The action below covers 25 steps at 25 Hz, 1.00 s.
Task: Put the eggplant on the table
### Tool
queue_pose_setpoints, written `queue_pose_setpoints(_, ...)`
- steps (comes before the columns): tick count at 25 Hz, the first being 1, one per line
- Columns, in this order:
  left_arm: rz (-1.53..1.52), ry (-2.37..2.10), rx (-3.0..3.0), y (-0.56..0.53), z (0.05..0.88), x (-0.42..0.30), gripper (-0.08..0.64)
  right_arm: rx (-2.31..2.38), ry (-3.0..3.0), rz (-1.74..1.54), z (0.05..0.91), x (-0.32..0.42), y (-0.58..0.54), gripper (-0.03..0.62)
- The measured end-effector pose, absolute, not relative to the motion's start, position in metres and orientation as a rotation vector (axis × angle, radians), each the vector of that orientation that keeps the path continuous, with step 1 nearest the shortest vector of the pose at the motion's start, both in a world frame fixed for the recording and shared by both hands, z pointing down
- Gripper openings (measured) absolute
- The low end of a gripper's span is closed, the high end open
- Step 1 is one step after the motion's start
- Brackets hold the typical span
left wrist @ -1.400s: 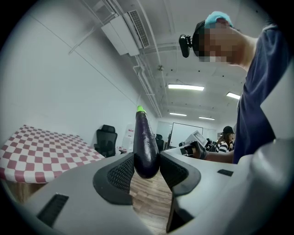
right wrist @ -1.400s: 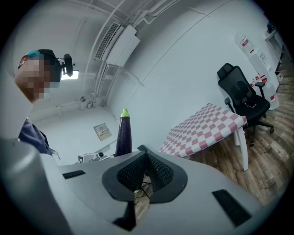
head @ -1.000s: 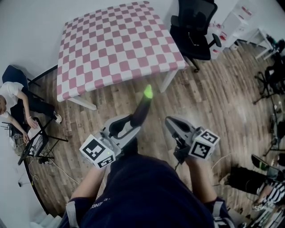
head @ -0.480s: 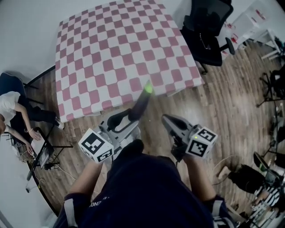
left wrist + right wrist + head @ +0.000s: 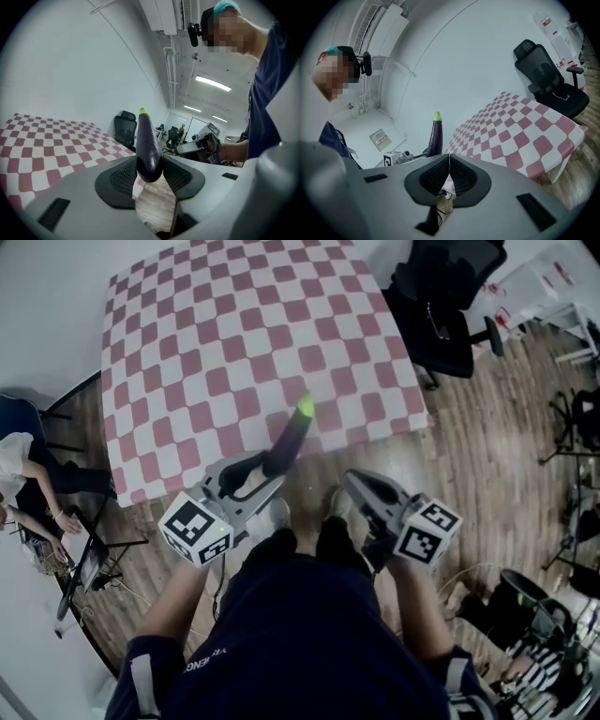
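Note:
A long dark purple eggplant (image 5: 286, 440) with a green tip stands tilted up and away from me, and my left gripper (image 5: 258, 474) is shut on its thick lower end. In the left gripper view the eggplant (image 5: 147, 145) is pinched between both black pads. Its green tip hangs over the near edge of the pink-and-white checkered table (image 5: 234, 334). My right gripper (image 5: 352, 482) hovers to the right, just short of the table edge, shut with nothing in it. From the right gripper view the eggplant (image 5: 435, 136) shows at the left and the table (image 5: 511, 136) ahead.
A black office chair (image 5: 445, 306) stands off the table's right corner. A person sits on the floor at the far left (image 5: 19, 460) by a small stand. Another person (image 5: 534, 634) and dark gear are at the lower right. The floor is wood planks.
Both grippers have come forward to the table. The eggplant's tip, over bare floor a second ago, now hangs over the table's near edge. The grip has not changed.

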<state>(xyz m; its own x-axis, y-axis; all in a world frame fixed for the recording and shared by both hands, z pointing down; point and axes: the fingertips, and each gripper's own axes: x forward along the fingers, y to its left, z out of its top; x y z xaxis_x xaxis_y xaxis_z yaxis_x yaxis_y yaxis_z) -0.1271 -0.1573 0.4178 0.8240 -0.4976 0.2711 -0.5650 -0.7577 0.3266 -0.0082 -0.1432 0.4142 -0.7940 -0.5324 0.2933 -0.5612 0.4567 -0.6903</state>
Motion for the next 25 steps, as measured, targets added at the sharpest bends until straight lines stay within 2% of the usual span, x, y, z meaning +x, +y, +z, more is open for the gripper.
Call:
queue_pose_setpoints(5,0.337,-0.884,2.562,-0.2,0.393,-0.104,0.195,0.87,-2.617,1.37,0.39,0.015,-0.173,0.018)
queue_pose_setpoints(9,0.419,-0.921,2.526,-0.273,0.457,-0.055,0.195,0.779,-2.587,1.367,0.434,0.058,-0.235,0.018)
queue_pose_setpoints(14,0.496,-0.968,2.481,-0.264,0.511,-0.046,0.195,0.728,-2.561,1.377,0.465,0.073,-0.206,0.018)
queue_pose_setpoints(25,0.847,-0.924,2.384,-0.331,0.609,0.004,0.195,0.777,-2.461,1.47,0.508,0.147,-0.237,0.018)
